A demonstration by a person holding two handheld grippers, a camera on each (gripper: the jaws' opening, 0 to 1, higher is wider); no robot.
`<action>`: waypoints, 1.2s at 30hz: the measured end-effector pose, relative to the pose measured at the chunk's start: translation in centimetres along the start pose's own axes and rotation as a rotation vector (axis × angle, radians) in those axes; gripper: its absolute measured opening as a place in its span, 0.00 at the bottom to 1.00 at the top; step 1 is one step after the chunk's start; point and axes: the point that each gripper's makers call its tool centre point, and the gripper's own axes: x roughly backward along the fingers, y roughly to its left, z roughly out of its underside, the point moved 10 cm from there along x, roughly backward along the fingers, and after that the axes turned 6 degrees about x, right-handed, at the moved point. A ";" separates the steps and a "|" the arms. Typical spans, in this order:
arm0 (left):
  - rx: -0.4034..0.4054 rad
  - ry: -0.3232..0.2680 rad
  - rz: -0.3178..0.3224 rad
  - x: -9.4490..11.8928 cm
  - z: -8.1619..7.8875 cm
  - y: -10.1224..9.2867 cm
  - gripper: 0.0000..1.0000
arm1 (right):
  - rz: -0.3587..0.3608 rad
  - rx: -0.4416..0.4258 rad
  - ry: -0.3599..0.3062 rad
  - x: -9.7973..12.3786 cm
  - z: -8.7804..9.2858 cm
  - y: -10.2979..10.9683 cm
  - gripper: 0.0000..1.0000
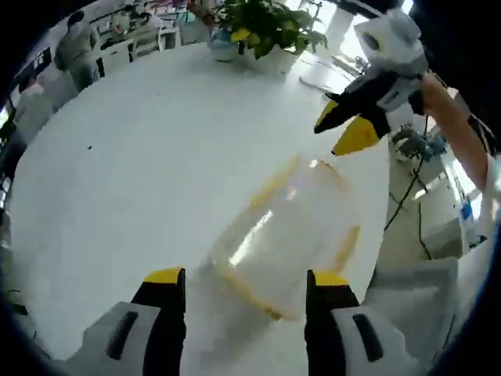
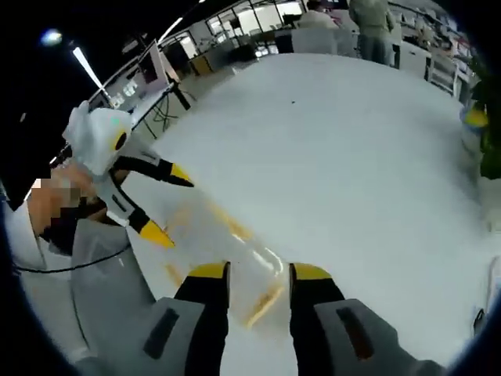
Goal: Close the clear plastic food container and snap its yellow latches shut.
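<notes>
The clear plastic container (image 1: 291, 229) with yellow latches lies on the white table (image 1: 141, 172), blurred by motion. My left gripper (image 1: 246, 276) is open, its yellow-tipped jaws standing either side of the container's near corner. My right gripper (image 1: 342, 128) hangs open just above the container's far end, apart from it. In the right gripper view the container (image 2: 239, 247) shows as a blurred clear shape with yellow strips, just ahead of my right gripper (image 2: 258, 272). The left gripper (image 2: 168, 205) comes in from the left, jaws spread, beside the container.
A potted plant (image 1: 266, 27) stands at the table's far edge. People stand by desks beyond the table (image 1: 74, 47). The table edge runs close to the container on the right, with cables (image 1: 407, 196) on the floor below.
</notes>
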 end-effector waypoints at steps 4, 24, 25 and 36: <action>-0.291 -0.127 -0.042 0.9 -0.6 -1.7 0.31 | -0.090 0.049 -0.057 -0.7 -0.9 1.7 0.09; -0.383 -0.215 0.131 -1.2 0.0 -3.3 0.17 | -0.135 0.377 0.108 -7.0 -2.1 2.4 0.07; -0.385 -0.219 0.136 -1.2 0.0 -3.5 0.18 | -0.131 0.382 0.108 -7.1 -2.2 2.3 0.09; -0.559 -0.228 0.101 -1.8 0.5 -5.0 0.34 | -0.178 0.526 0.225 -8.0 -3.2 0.9 0.32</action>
